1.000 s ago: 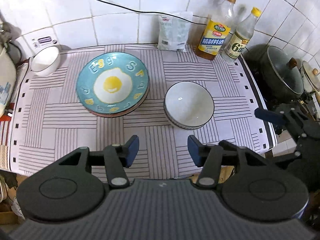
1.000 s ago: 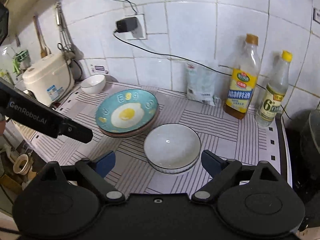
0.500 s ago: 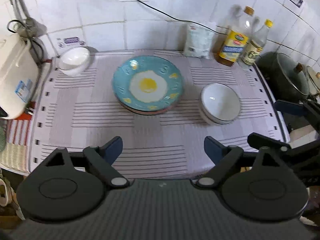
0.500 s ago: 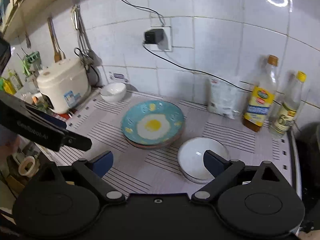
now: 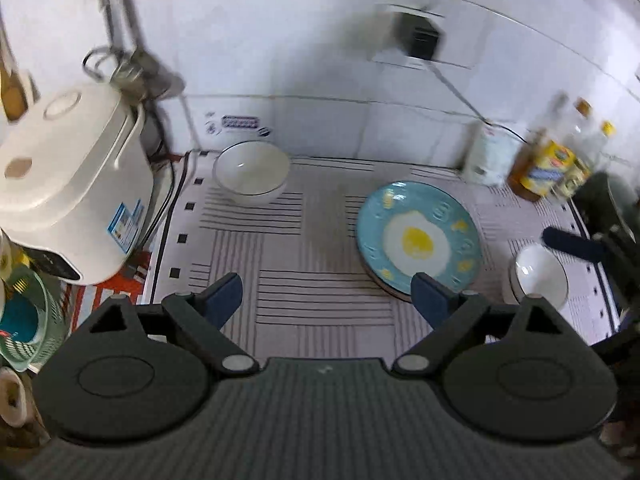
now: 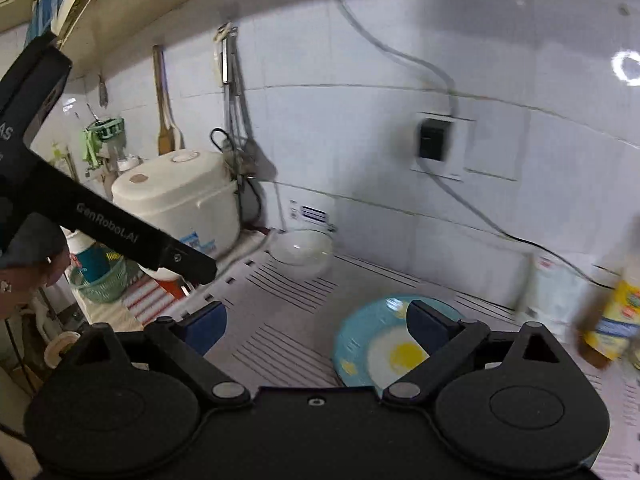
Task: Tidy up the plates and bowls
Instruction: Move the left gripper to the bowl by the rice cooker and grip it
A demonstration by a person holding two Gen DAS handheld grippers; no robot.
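A white bowl (image 5: 252, 171) stands at the back left of the striped mat, next to the rice cooker; it also shows in the right wrist view (image 6: 301, 251). A blue plate with a fried-egg picture (image 5: 418, 240) sits on another plate mid-mat, also in the right wrist view (image 6: 390, 346). A stack of white bowls (image 5: 539, 274) stands at the right. My left gripper (image 5: 326, 300) is open and empty above the mat's front, facing the far white bowl. My right gripper (image 6: 316, 328) is open and empty, raised above the mat's front.
A white rice cooker (image 5: 68, 184) stands at the left edge. Oil and vinegar bottles (image 5: 548, 160) and a white bag (image 5: 486, 156) line the tiled back wall. A dark pot (image 5: 608, 204) sits at the right. A green basket (image 5: 24, 320) is lower left.
Both grippers have pulled back and swung left. The far white bowl and rice cooker now sit nearer the centre of view. The left jaws opened wider over the second.
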